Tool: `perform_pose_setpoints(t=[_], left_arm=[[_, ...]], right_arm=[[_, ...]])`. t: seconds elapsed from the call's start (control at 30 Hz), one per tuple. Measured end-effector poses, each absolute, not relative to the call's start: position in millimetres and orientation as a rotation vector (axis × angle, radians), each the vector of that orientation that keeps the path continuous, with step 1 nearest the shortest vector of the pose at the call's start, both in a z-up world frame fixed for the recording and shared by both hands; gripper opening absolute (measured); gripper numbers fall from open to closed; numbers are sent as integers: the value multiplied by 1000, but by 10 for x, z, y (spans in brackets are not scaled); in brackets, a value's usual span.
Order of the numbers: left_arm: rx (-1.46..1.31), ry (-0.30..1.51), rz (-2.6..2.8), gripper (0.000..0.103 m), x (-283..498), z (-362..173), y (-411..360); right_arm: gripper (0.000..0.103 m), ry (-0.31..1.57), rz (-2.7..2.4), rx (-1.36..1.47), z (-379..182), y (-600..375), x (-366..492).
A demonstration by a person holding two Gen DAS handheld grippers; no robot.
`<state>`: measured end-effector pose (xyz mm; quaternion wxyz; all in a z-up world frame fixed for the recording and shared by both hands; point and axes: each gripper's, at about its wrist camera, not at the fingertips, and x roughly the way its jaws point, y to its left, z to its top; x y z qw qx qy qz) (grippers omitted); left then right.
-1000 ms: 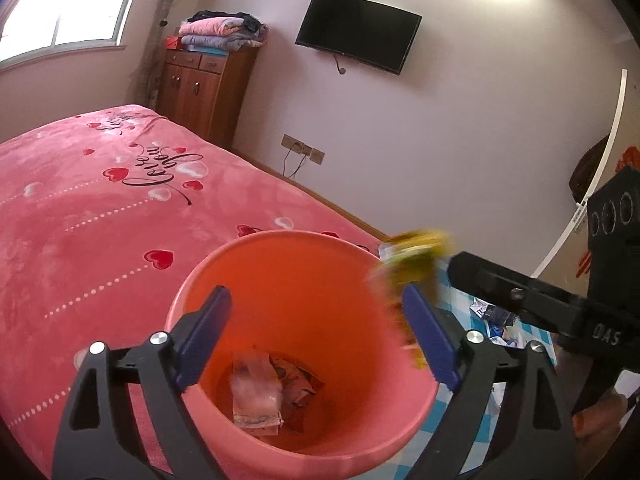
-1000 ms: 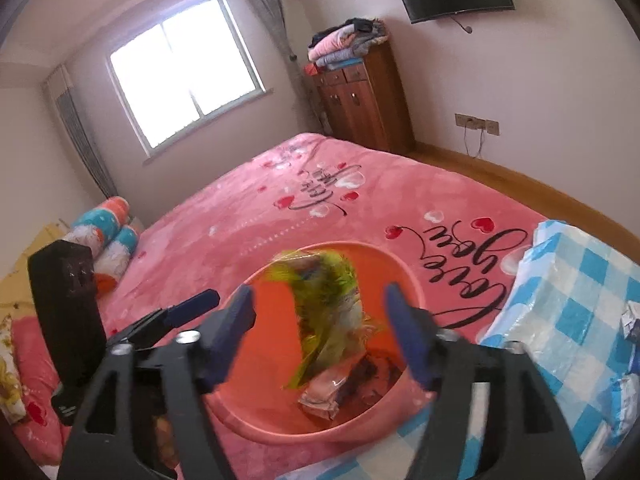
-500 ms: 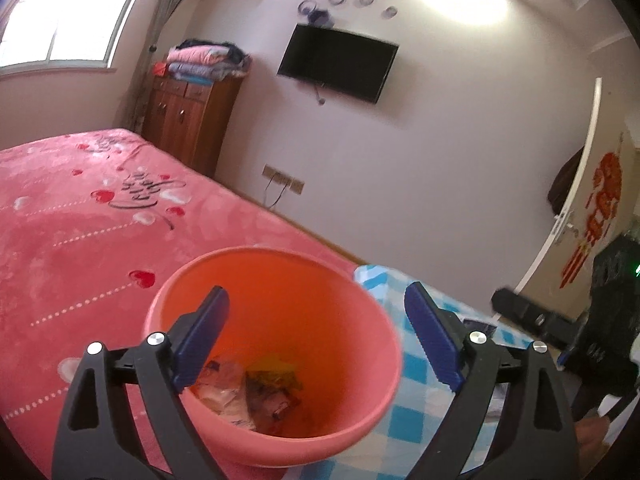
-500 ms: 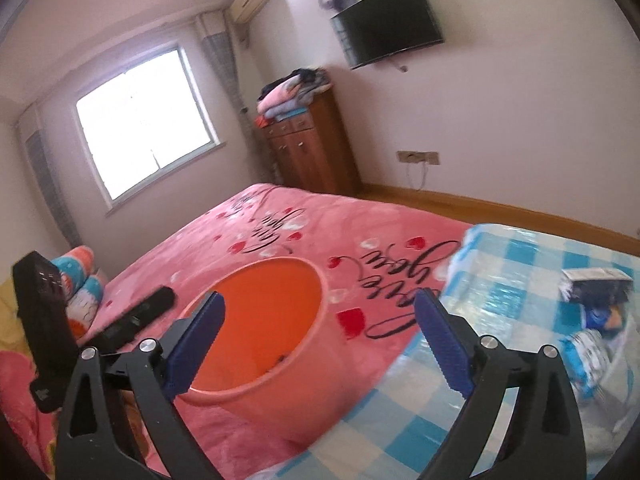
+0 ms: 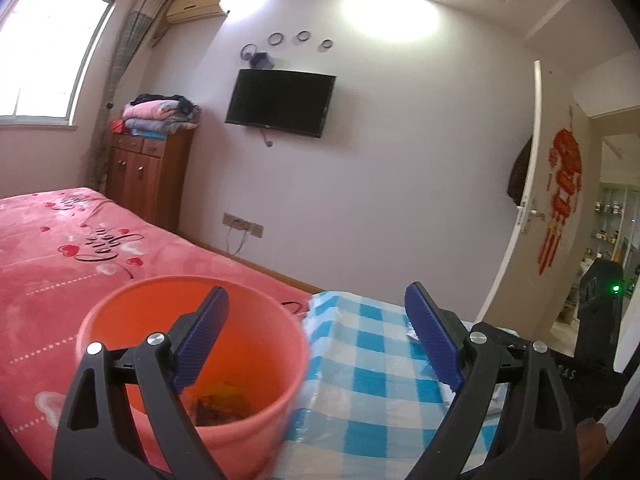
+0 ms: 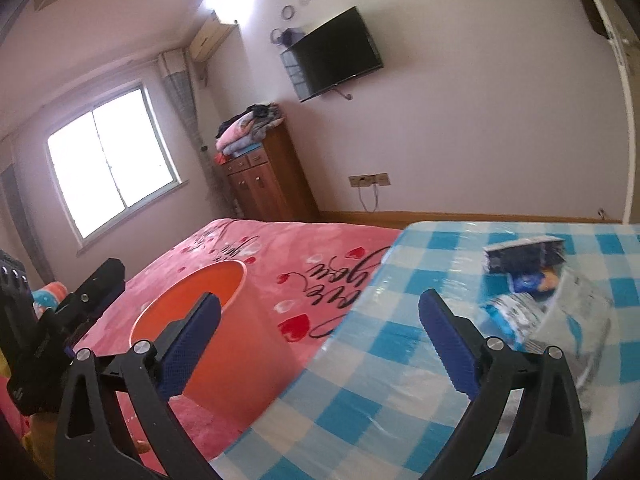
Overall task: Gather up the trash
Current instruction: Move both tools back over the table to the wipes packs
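Swinging right claw (image 6: 320,340), jaws opening and empty, toward crumpled blue-white wrappers (image 6: 532,300) at 2 o'clock on checked bench (image 6: 380,380) | left claw (image 5: 316,336) wide, empty | round orange plastic bucket (image 5: 120,320) kept beside bench for drops

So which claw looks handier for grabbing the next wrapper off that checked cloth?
Probably the right claw: it is empty, its jaws are opening, and the wrappers lie just ahead to its right. The left claw faces the orange bucket.
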<state>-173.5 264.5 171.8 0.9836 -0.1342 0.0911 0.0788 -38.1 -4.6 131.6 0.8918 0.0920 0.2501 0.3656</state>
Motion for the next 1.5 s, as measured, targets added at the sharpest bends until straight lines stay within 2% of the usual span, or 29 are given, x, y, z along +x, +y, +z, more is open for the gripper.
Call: perform_pose_setpoints(t=[0.23, 0.7, 1.13, 1.5], left_arm=[[-174, 177, 84, 90, -1736, 1703, 2235], [-110, 322, 28, 90, -1497, 1412, 1700], [-99, 488, -56, 90, -1206, 1100, 1296], [-108, 585, -118, 90, -718, 1098, 894]], right_arm=[[98, 513, 711, 243, 1217, -422, -409], [98, 429, 632, 290, 1081, -1034, -508], [98, 489, 553, 319, 793, -1484, -371], [98, 566, 346, 413, 505, -2258, -62]])
